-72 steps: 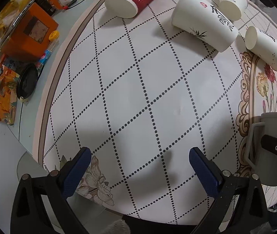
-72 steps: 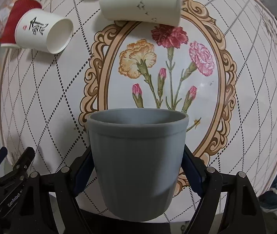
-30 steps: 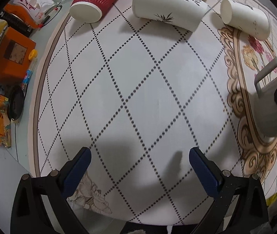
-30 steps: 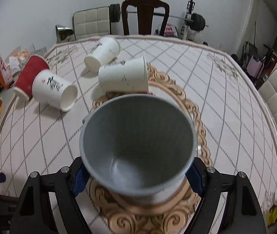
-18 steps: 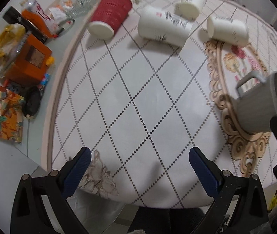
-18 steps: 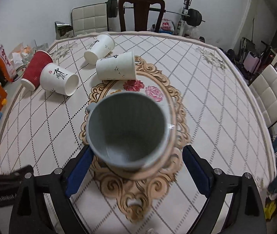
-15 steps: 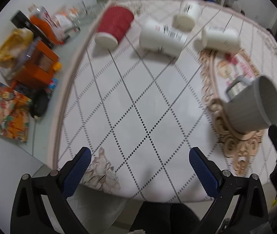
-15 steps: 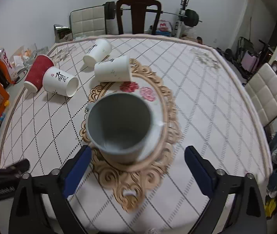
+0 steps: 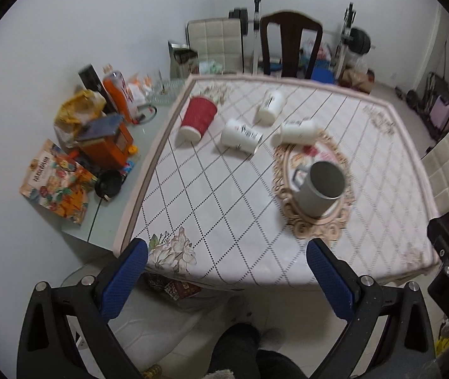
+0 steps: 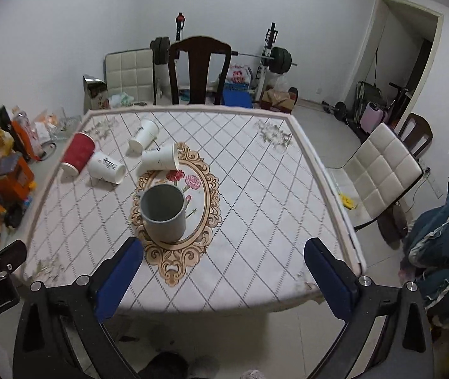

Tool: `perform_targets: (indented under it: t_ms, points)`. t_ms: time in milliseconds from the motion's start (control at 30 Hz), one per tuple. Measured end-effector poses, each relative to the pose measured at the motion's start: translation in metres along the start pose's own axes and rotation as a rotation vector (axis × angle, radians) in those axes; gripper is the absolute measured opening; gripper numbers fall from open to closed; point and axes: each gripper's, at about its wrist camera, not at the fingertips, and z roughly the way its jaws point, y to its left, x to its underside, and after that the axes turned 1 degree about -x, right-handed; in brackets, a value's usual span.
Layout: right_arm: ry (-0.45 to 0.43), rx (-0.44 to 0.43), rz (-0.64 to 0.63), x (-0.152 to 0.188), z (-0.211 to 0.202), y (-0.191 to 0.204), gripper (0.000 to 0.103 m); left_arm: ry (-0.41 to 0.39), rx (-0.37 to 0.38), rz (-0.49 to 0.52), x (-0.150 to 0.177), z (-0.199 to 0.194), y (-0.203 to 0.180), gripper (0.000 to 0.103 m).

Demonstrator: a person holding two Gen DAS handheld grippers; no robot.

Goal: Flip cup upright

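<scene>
Nearest, the right gripper (image 10: 224,271) hangs off the near table edge with its blue pads spread wide and nothing between them. The left gripper (image 9: 226,276) is likewise released and empty, off the table's near left corner.

Beyond them, the grey mug (image 10: 162,212) stands upright, mouth up, on the gold-framed flower oval (image 10: 207,221) printed in the middle of the tablecloth (image 10: 256,195). In the left view its handle (image 9: 297,175) points left.

Farther back and left, three white paper cups lie on their sides: one (image 10: 158,158) at the oval's far rim, one (image 10: 106,167) left of it, one (image 10: 144,139) behind. The red cup (image 10: 77,154) lies leftmost, near the table edge.

A dark chair (image 10: 199,69) stands at the far side.
</scene>
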Motion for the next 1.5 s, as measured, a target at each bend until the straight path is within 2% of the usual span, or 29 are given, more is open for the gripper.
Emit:
perform_targets:
  t_ms: [200,433,867,1500]
  points:
    - [-0.042,-0.025,-0.006,0.0,-0.067,-0.013,0.103,-0.071,-0.003,-0.012,0.005,-0.053,0.004,0.103]
    - [-0.06,-0.037,0.005,-0.001,-0.101,-0.015,0.103,-0.134,0.005,0.004,0.003,-0.083,0.011,0.103]
    - [-0.053,-0.032,0.024,-0.006,-0.114,-0.016,0.103,-0.143,0.027,0.026,0.003,-0.085,0.012,0.103]
    - [-0.036,-0.044,0.022,-0.01,-0.103,-0.017,0.103,-0.118,0.041,0.02,0.0,-0.078,0.007,0.103]
